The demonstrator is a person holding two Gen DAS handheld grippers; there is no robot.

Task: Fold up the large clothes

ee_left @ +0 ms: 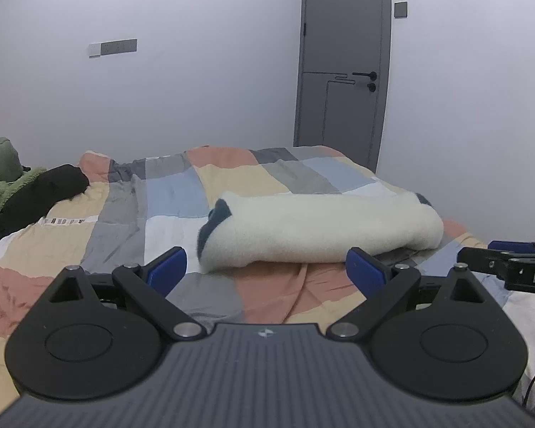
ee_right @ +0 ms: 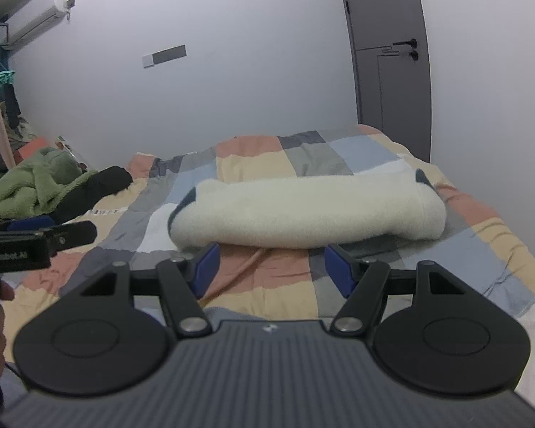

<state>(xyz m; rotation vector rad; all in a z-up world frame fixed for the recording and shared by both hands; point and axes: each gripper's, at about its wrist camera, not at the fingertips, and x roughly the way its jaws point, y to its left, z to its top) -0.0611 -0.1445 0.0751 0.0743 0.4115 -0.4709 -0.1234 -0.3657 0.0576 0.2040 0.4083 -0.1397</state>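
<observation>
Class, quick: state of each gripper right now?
Left gripper: open, holding nothing.
Right gripper: open, holding nothing.

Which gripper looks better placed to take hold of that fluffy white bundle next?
Probably the right gripper: the cream garment lies straight ahead of its open jaws. The left gripper, also open, faces its left end.

Folded garment (ee_left: 321, 228): cream fleece, fuzzy, matt. Bedcover (ee_left: 125, 214): smooth woven patchwork cloth, creased. Green throw (ee_right: 35, 185): plush pile. Left hand-held gripper (ee_left: 265, 267): matt black plastic, blue pads, brushed metal pivots.
</observation>
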